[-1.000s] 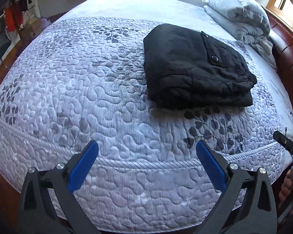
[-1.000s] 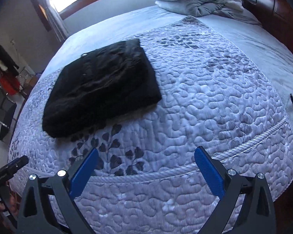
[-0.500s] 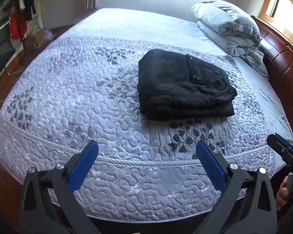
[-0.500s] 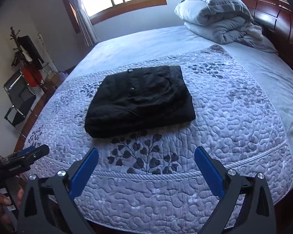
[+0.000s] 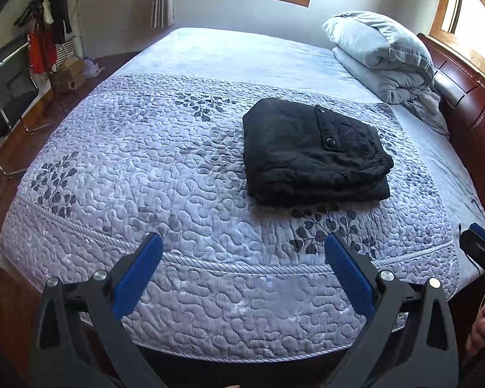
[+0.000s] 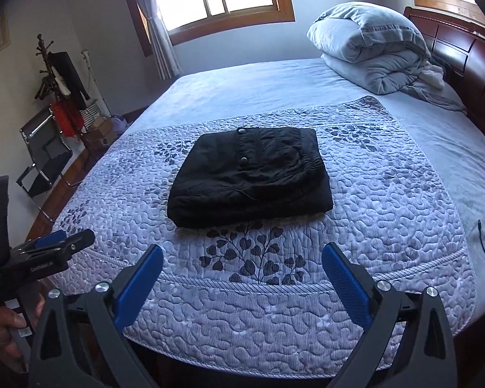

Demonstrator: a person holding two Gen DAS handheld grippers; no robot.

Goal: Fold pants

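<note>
Black pants (image 5: 310, 152) lie folded in a compact rectangle on the quilted bedspread (image 5: 165, 174), a buttoned pocket flap on top. They also show in the right wrist view (image 6: 249, 177). My left gripper (image 5: 242, 258) is open and empty, held over the foot edge of the bed, well short of the pants. My right gripper (image 6: 242, 262) is open and empty too, at the same edge. Each gripper shows at the side of the other's view: the right one (image 5: 478, 249), the left one (image 6: 55, 249).
A rolled grey duvet (image 6: 371, 48) lies at the head of the bed by the dark wooden headboard (image 6: 468, 51). A chair (image 6: 42, 158) and a coat stand (image 6: 58, 74) are at the left wall. A black cable (image 6: 483, 242) lies at the bed's right edge.
Both grippers have pulled back and up from the bed, so the pants look smaller and farther. The pants have not moved. Both grippers stayed open.
</note>
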